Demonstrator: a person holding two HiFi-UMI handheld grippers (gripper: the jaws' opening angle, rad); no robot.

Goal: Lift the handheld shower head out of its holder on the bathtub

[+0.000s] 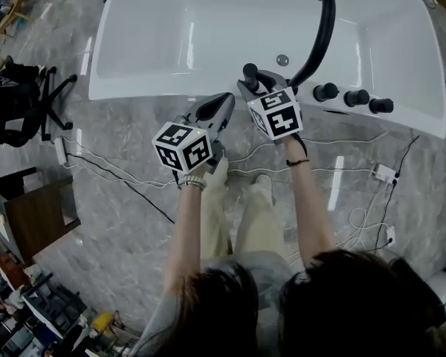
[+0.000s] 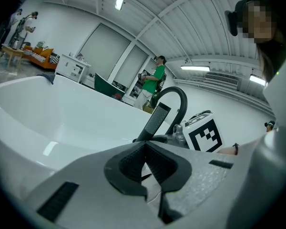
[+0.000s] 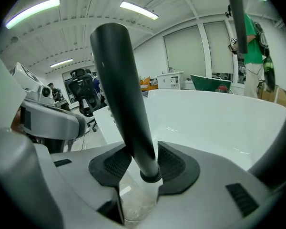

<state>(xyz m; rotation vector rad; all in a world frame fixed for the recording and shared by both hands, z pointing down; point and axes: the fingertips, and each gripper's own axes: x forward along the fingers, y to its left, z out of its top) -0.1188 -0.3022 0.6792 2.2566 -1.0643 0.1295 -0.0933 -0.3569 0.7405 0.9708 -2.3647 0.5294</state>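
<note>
At the rim of the white bathtub [image 1: 208, 36], the black shower head [image 3: 124, 94] stands upright between the right gripper's [image 3: 145, 163] open jaws, ungripped. Just beside it, the left gripper [image 2: 143, 156] hovers with jaws closed and empty.

A white bathtub [image 1: 149, 88] stands on a grey marble-patterned floor [image 1: 134, 229]. On the tub's near rim a curved black spout [image 1: 321, 36] rises, with three black knobs [image 1: 355, 97] in a row just beside it. Thin cables [image 1: 119, 171] trail across the floor to a white power strip [image 1: 385, 172], and a black office chair [image 1: 30, 103] stands at the left.
</note>
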